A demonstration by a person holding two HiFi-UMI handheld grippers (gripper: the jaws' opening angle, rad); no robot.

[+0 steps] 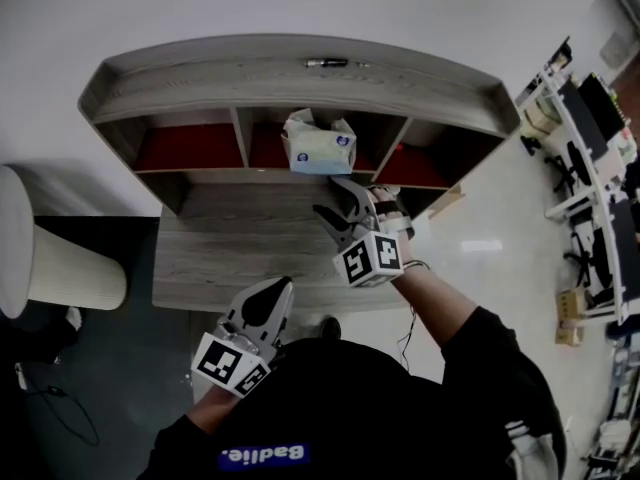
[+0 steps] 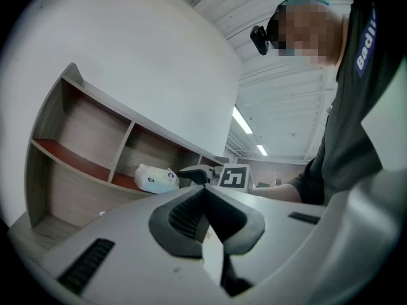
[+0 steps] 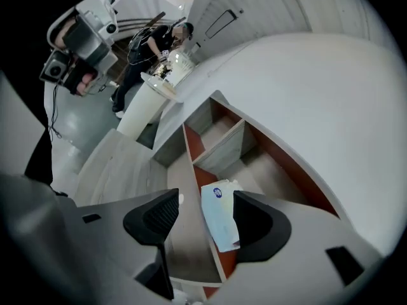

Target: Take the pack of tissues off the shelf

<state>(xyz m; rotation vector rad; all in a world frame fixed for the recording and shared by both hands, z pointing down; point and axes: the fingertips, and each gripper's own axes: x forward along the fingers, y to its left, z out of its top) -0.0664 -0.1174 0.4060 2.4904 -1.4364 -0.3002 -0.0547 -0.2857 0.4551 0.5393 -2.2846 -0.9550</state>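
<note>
The pack of tissues (image 1: 319, 145), white and pale blue, lies at the front edge of the middle compartment of the wooden shelf (image 1: 290, 78). My right gripper (image 1: 335, 200) is just in front of it with its jaws wide open. In the right gripper view the pack (image 3: 219, 218) shows in the gap of the right gripper (image 3: 203, 211), close by the right-hand pad; neither pad presses on it. My left gripper (image 1: 272, 293) hangs low near my body over the desk's front edge, shut and empty. Its own view shows the left gripper (image 2: 205, 192) closed, with the pack (image 2: 154, 179) far off.
The shelf stands on a grey wooden desk (image 1: 240, 238) against a white wall. Its compartments have red floors; those to the left and right hold nothing I can see. A dark pen (image 1: 327, 63) lies on the shelf's top. A white round bin (image 1: 60, 258) stands left of the desk.
</note>
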